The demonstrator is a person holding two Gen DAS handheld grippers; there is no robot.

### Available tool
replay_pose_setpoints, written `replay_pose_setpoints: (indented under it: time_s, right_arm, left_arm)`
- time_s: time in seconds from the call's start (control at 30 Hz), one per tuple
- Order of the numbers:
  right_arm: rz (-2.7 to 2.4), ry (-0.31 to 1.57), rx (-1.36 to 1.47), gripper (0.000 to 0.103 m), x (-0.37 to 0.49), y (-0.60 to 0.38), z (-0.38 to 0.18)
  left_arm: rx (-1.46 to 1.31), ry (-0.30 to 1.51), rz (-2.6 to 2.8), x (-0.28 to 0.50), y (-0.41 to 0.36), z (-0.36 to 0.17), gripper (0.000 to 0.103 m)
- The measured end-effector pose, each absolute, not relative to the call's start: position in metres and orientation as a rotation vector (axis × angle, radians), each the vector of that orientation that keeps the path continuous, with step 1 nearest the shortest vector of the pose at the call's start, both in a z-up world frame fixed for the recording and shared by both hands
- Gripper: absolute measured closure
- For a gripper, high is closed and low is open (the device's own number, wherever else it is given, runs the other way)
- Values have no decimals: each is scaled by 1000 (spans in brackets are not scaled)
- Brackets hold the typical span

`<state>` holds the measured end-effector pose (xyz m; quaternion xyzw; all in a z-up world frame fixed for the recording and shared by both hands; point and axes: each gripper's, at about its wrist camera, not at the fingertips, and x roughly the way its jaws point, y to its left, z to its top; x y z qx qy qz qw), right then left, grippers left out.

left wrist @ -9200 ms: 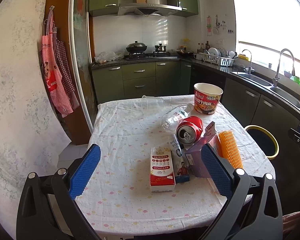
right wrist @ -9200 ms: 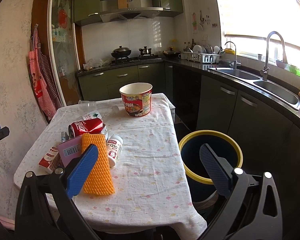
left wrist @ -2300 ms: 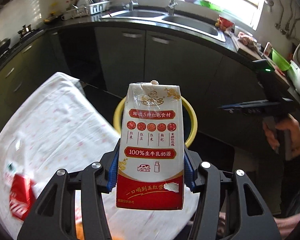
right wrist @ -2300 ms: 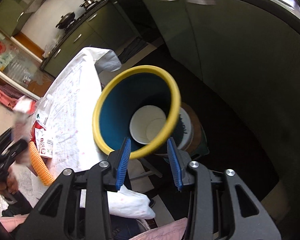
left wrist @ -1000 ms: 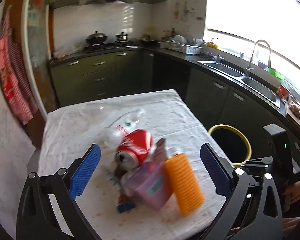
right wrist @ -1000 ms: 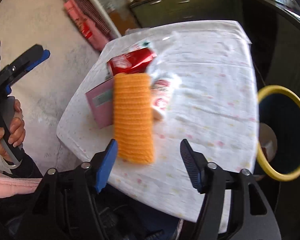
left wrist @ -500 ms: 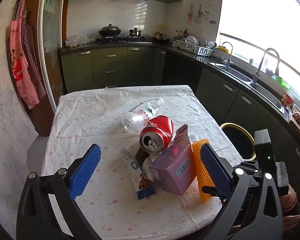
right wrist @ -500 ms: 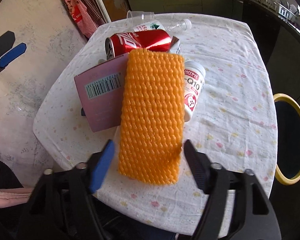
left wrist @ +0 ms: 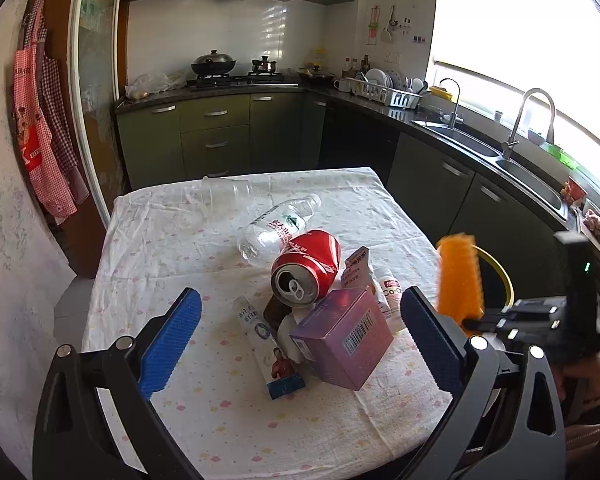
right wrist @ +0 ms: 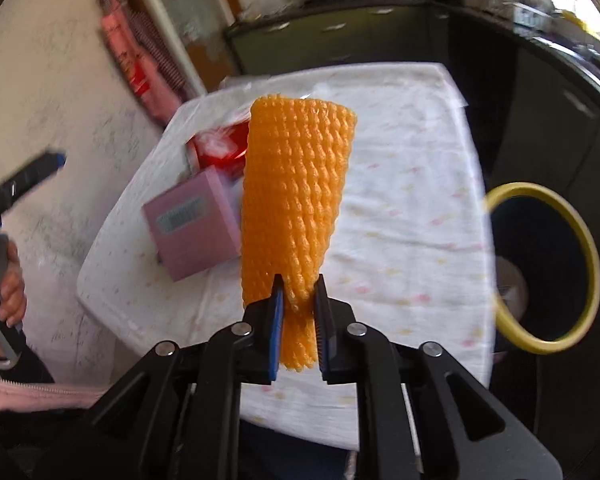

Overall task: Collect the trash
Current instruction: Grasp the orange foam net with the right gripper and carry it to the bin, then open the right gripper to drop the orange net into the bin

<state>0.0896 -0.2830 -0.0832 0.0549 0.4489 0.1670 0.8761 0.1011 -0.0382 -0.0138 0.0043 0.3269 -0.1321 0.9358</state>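
Right wrist view: your right gripper [right wrist: 298, 312] is pinching the near end of the orange foam mesh sleeve [right wrist: 296, 204], which is standing lifted above the table.
Left gripper [left wrist: 300, 340]: you are holding it spread wide with nothing in it, over the near side of the white cloth-covered table [left wrist: 172, 240].
Bin: the yellow-rimmed dark trash bin [right wrist: 540, 268] is sitting right of the table.
Remaining trash: the crushed red soda can [left wrist: 306, 268], pink cardboard box [left wrist: 342, 338] and clear plastic bottle [left wrist: 278, 226] are lying clustered mid-table.
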Motion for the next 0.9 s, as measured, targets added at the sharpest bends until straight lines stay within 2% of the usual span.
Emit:
replay_pose_setpoints:
  time_s: [0.2, 0.43, 0.53, 0.6, 0.67, 0.9]
  right_arm:
    - [55, 911, 171, 89, 106, -382, -79]
    - [-135, 1060, 217, 88, 160, -462, -133]
    - [-170, 1109, 230, 80, 178, -477, -156]
    - [-178, 1127, 254, 66, 186, -485, -168]
    - [-191, 1143, 258, 58, 192, -491, -176]
    - [-169, 1091, 277, 57, 173, -485, -161]
  left_arm:
    - [19, 681, -280, 104, -46, -17, 5]
    - [39, 707, -301, 111, -60, -21, 5]
    - [51, 712, -302, 114, -66, -22, 5]
    - [58, 718, -306, 116, -70, -23, 5]
    - [61, 724, -310, 118, -71, -24, 5]
    - [75, 745, -347, 123, -79, -29, 5]
